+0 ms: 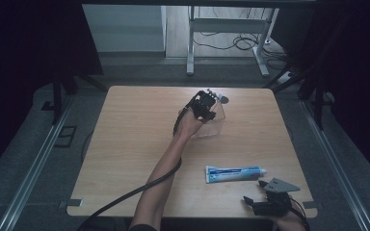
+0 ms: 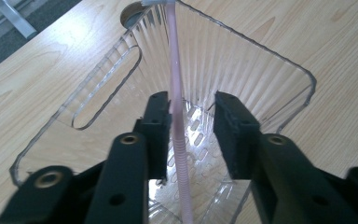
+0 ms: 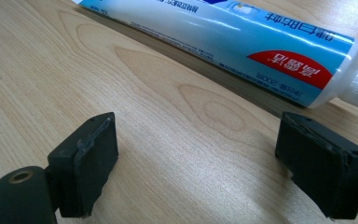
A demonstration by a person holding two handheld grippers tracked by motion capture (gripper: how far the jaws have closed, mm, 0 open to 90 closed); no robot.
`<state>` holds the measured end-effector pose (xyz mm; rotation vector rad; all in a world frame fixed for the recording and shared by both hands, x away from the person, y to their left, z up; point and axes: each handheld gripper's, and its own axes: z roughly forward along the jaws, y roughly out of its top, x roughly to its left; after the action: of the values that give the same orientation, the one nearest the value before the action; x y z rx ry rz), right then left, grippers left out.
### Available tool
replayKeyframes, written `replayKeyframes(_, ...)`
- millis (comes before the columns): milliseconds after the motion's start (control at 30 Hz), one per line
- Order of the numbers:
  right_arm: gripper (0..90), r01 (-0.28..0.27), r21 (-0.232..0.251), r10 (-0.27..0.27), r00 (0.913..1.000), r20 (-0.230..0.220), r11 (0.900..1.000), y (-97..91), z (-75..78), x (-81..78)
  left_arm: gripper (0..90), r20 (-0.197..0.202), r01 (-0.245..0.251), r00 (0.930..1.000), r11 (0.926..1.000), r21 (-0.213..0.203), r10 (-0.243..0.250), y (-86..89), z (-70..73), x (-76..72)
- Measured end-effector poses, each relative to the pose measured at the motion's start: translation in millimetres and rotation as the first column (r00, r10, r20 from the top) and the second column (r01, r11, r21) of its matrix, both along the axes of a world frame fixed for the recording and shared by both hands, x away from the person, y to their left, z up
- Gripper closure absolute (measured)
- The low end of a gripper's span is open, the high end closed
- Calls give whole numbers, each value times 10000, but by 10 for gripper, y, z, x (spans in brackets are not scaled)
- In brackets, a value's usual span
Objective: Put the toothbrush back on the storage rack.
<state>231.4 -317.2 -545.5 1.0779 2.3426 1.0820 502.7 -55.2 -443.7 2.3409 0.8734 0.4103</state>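
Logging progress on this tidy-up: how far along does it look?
Done: the pink toothbrush is inside the clear holder. In hand: the left gripper is open around its handle. Left, probably: the toothpaste lies on the table, ahead of the open right gripper, untouched.

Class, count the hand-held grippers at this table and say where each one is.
2. The left hand-held gripper is at the table's far middle, over the clear container. The right hand-held gripper is at the near right edge, just short of the toothpaste tube.
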Motion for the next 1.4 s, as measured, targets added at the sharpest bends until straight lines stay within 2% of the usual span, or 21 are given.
replayKeyframes(67, 125, 0, 0, 0, 10000, 5, 10000, 0, 0, 0, 573, 48, -11, 10000, 10000, -35, 11, 12, 15, -17)
replayKeyframes(133, 125, -6, -5, 6, 10000, 14, 10000, 0, 0, 1, 550, 167, -29, 9999, 9999, -117, 31, 30, 40, -36)
replayKeyframes(233, 125, 2, 0, -2, 10000, -3, 10000, 1, 0, 0, 490, 262, 26, 9997, 9991, -413, -15, 63, 91, -71)
replayKeyframes(267, 125, 6, 2, -6, 10000, -4, 10000, 1, 0, 0, 469, 278, 68, 9996, 9978, -654, -50, 78, 121, -100)
replayKeyframes(467, 125, 9, 7, -9, 10000, -6, 10000, 2, 0, -1, 336, 154, 284, 9995, 9939, -1066, -269, 105, 186, -194)
replayKeyframes(533, 125, 5, 6, -5, 10000, -3, 10000, 1, 0, -1, 308, 165, 369, 9992, 9944, -987, -354, 115, 199, -208)
replayKeyframes(767, 125, 0, 6, 0, 10000, 12, 10000, 1, -1, -1, 202, 90, 377, 9993, 9916, -1239, -368, 189, 262, -307)
replayKeyframes(1033, 125, -1, 16, 1, 10000, 28, 10000, 0, -3, -1, 142, 216, 422, 9990, 9897, -1368, -396, 364, 316, -434)
replayKeyframes(1400, 125, -2, 17, 1, 10000, 57, 10000, -1, -5, -2, 133, 184, 379, 9992, 9902, -1341, -358, 548, 318, -590)
